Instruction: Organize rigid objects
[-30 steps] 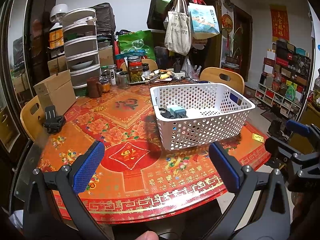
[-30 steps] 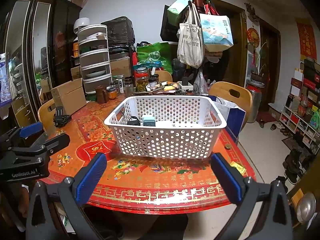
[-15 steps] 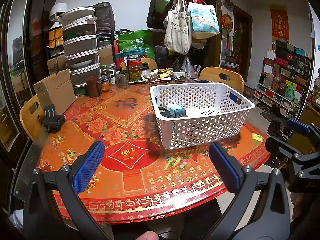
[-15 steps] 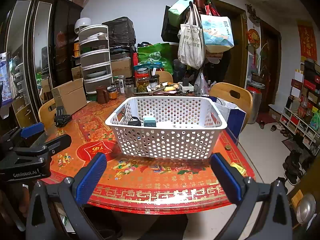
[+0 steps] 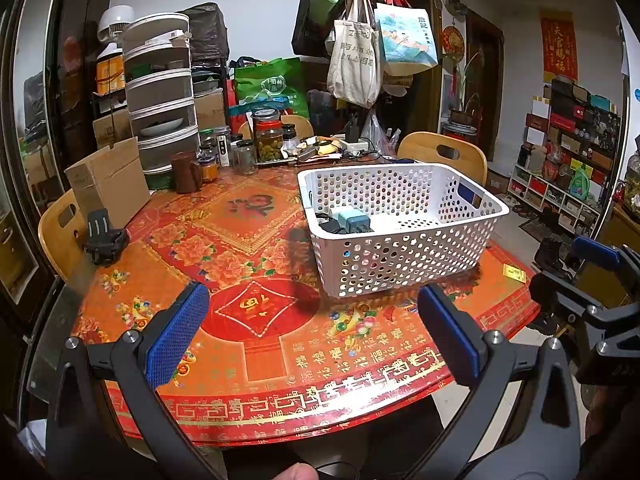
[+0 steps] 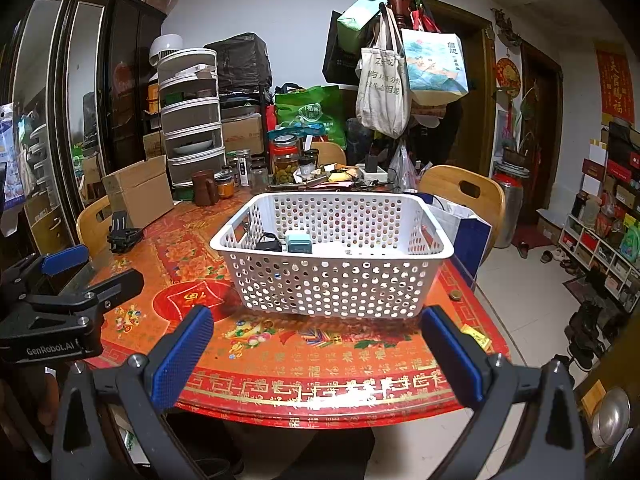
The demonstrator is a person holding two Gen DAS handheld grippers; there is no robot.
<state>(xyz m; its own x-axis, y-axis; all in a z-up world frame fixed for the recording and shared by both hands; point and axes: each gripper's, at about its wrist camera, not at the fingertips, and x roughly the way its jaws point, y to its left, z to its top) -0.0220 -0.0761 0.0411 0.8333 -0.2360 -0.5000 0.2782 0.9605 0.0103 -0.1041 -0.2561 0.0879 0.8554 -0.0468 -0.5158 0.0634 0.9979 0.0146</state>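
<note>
The counter [image 5: 256, 344], round under a red and gold printed cover, carries a white perforated basket [image 5: 404, 264] ahead of the right finger. Ahead of the left finger, well beyond it, lie a black clamp [image 5: 105, 238], a cardboard box [image 5: 110, 186], a brown mug [image 5: 186, 171] and jars [image 5: 269, 136].

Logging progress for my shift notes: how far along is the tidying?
Partly done: a teal block and a black item lie in the white basket. Nothing in hand; left hand-held gripper and right hand-held gripper are open. The black holder remains on the table.
</note>
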